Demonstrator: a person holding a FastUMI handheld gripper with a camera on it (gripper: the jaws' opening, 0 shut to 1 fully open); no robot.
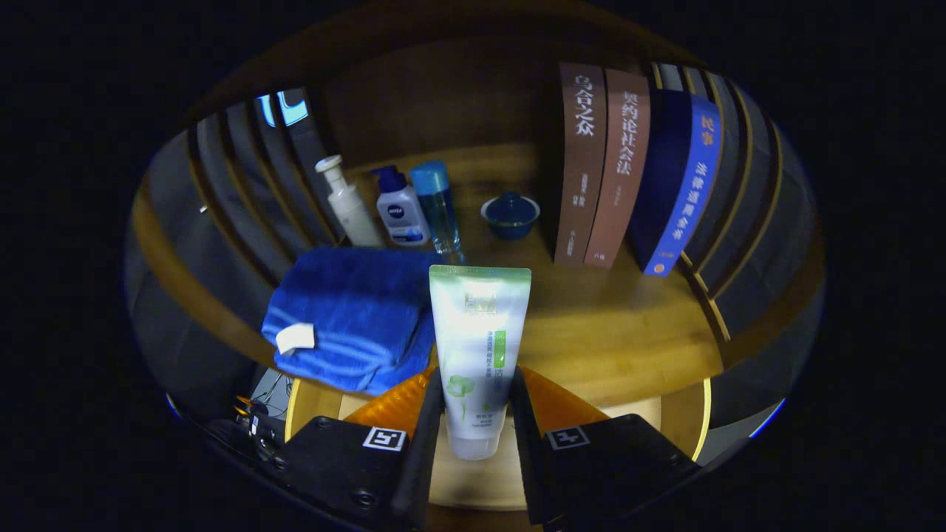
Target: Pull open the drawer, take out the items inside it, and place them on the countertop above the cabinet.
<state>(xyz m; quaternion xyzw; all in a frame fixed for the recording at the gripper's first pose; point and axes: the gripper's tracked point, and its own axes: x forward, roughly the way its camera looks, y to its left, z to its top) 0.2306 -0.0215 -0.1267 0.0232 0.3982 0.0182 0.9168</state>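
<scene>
Tool: clenched on the tube, a finger pressing each side near its cap end.
Tube: upright between the fingers, long axis running away from the tool, crimped end over the counter.
Left of tube: blue towel, just beside.
Beyond: bottles, bowl, books.
Next, likely: lower the tube onto bare counter to its right.

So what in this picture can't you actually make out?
- The tube, clamped between the gripper fingers: its cap end sits low between them, and the small print is too fine to read.
- The drawer: I cannot tell whether it is open.
- The blue towel: its near corner is covered by a finger.
- The three bottles: their bases hide behind the towel.
- The lidded bowl: contents covered.
</scene>
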